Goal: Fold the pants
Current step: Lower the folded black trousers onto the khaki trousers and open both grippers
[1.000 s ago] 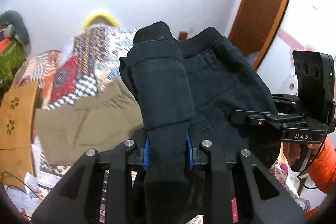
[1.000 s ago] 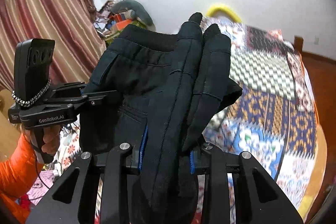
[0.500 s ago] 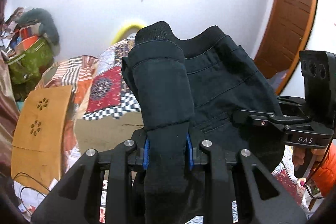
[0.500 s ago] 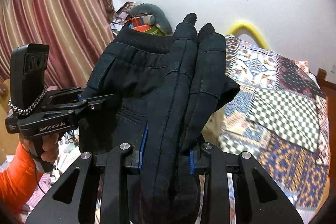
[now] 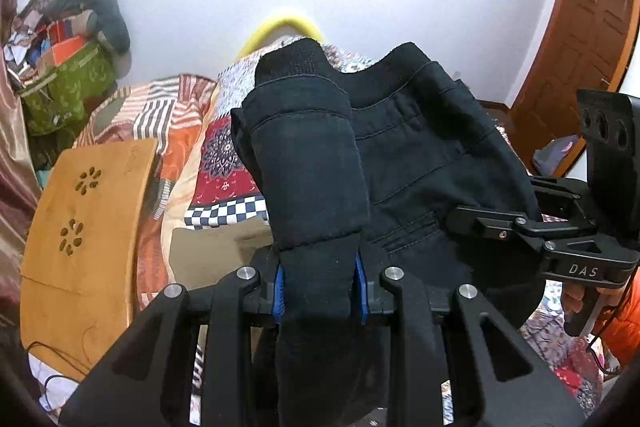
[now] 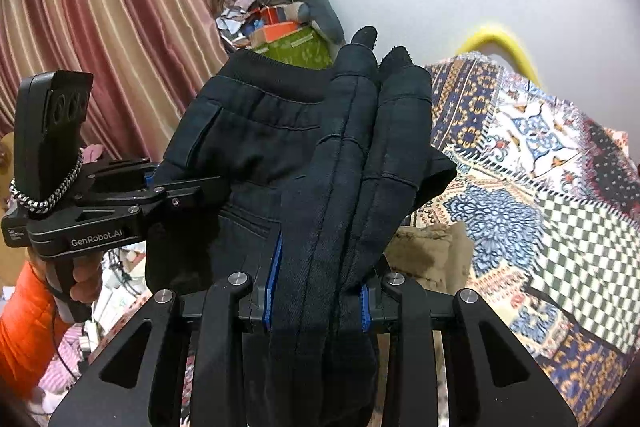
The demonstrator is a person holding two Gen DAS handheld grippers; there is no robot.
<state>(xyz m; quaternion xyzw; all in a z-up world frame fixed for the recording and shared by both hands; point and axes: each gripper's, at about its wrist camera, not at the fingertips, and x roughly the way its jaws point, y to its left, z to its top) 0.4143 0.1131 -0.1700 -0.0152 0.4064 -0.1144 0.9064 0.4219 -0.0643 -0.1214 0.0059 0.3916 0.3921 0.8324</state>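
Left gripper (image 5: 319, 287), right gripper (image 6: 316, 291) both clamp black pants (image 5: 416, 163).

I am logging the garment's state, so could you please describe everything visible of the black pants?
The black pants look like heavy woven cloth with visible seams, a ribbed elastic waistband and a slit pocket. They hang bunched in the air above the patchwork bedspread. The left tongs and right tongs are each shut on a folded bundle of the fabric.
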